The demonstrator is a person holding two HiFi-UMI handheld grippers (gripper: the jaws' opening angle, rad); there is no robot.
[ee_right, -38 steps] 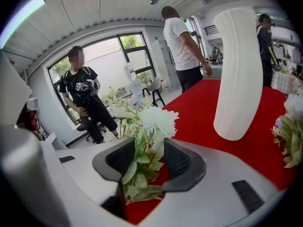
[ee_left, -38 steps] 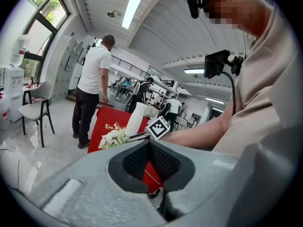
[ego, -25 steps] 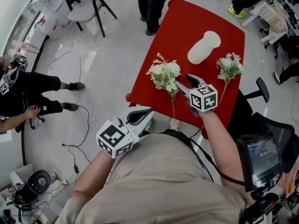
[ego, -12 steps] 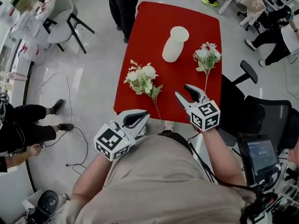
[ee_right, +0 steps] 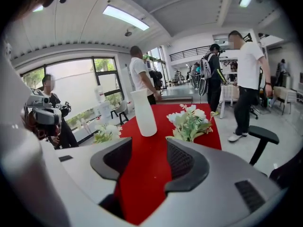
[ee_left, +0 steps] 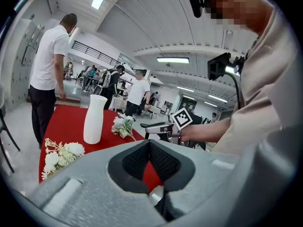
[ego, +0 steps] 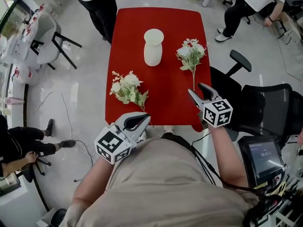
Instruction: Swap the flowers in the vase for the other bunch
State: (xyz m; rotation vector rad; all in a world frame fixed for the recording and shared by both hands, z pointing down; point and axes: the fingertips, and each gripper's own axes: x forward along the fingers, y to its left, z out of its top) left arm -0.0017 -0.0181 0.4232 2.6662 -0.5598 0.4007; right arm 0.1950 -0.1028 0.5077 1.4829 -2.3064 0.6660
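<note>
Head view: left gripper (ego: 146, 117) is held shut, empty — right gripper (ego: 197, 90), jaws just widened, is held parted around nothing; left bunch (ego: 125, 88) and right bunch (ego: 191, 52) are laid flanking the vase (ego: 153, 46).

No legible txt, labels, nos. or signs in any view.

Red table (ego: 163, 96), white vase (ego: 153, 47) upright (far centre), cream bunch (ego: 125, 89) lying L, pink-white bunch (ego: 191, 53) R
</note>
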